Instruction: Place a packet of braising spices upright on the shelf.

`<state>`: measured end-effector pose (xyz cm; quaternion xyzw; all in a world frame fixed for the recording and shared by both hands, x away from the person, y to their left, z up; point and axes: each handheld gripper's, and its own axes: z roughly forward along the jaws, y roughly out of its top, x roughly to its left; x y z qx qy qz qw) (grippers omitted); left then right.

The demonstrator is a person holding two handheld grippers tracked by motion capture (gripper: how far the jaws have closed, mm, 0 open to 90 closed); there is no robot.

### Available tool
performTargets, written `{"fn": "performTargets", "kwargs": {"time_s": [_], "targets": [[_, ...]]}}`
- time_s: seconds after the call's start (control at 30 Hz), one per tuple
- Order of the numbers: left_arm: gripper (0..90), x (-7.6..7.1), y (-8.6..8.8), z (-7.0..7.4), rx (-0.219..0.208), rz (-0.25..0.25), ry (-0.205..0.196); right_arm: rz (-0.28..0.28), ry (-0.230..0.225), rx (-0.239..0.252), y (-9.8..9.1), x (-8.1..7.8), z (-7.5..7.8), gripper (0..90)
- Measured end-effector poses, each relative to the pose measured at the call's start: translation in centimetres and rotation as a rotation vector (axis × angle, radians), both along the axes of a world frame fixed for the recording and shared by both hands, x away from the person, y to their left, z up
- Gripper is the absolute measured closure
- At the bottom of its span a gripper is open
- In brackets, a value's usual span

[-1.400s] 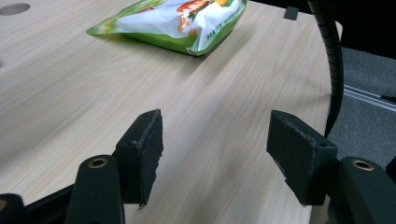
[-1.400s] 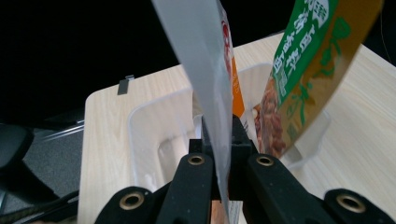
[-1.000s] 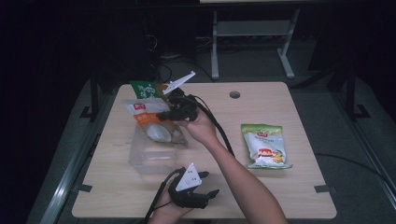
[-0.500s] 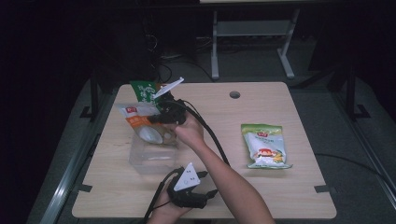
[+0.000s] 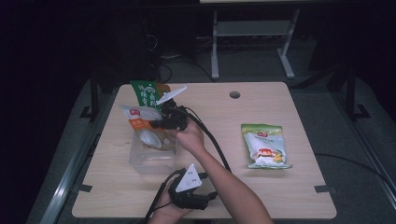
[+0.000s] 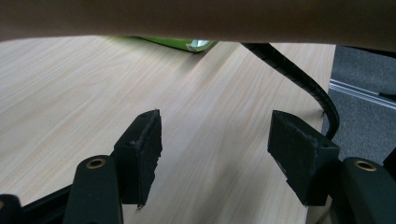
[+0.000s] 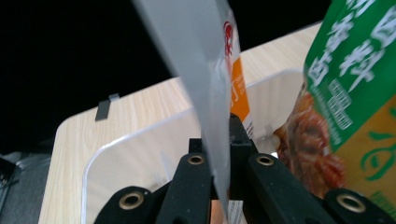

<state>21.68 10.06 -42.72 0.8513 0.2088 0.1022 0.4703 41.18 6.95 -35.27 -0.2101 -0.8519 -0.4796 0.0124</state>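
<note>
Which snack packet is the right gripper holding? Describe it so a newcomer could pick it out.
On the wooden table, find the clear plastic bin at its left. The right gripper pinches a white and orange packet over it. The green packet beside it stands in the bin; this one has an orange band.

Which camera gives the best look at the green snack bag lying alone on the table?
The high view: the green snack bag lies there whole, label up, right of the arm. The left gripper view catches only a green corner past the forearm. The right gripper view faces other bags.
</note>
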Motion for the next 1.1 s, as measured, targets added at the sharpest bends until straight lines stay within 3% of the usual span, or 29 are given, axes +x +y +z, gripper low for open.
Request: {"fn": "performTargets", "kwargs": {"time_s": [0.03, 0.1, 0.13, 0.43, 0.6, 0.7, 0.87, 0.93, 1.1], "targets": [[34.6, 0.0, 0.0, 0.0, 0.0, 0.0, 0.0, 0.008, 0.008, -0.011, 0.1, -0.1, -0.2, 89.9], [34.6, 0.0, 0.0, 0.0, -0.001, 0.001, 0.0, 0.018, -0.027, -0.06, 0.3, -0.2, -0.7, 89.8], [34.6, 0.0, 0.0, 0.0, -0.002, 0.001, 0.0, 0.014, 0.009, -0.028, 0.3, -0.3, -0.8, 89.8], [34.6, 0.0, 0.0, 0.0, 0.005, -0.003, -0.005, 0.013, -0.01, -0.054, -0.3, 0.0, -1.4, 89.8], [34.6, 0.1, 0.0, -0.2, 0.008, 0.001, 0.001, 0.02, 0.003, -0.066, -0.3, -0.1, -2.0, 89.7], [34.5, 0.1, -0.1, -0.2, 0.008, -0.001, 0.001, -0.01, -0.001, -0.061, -0.5, 0.0, -1.7, 88.7], [34.3, 0.1, 0.0, -0.2, 0.004, 0.003, 0.001, -0.018, -0.011, -0.083, -0.9, 0.2, -1.3, 77.1], [34.0, 0.2, 0.0, -0.2, 0.005, 0.005, -0.003, -0.022, 0.007, -0.094, -1.1, 0.0, -1.2, 73.2], [33.5, 0.3, 0.0, -0.2, 0.009, 0.011, 0.0, -0.018, -0.015, -0.116, -1.7, -0.2, -0.8, 67.4]]}}
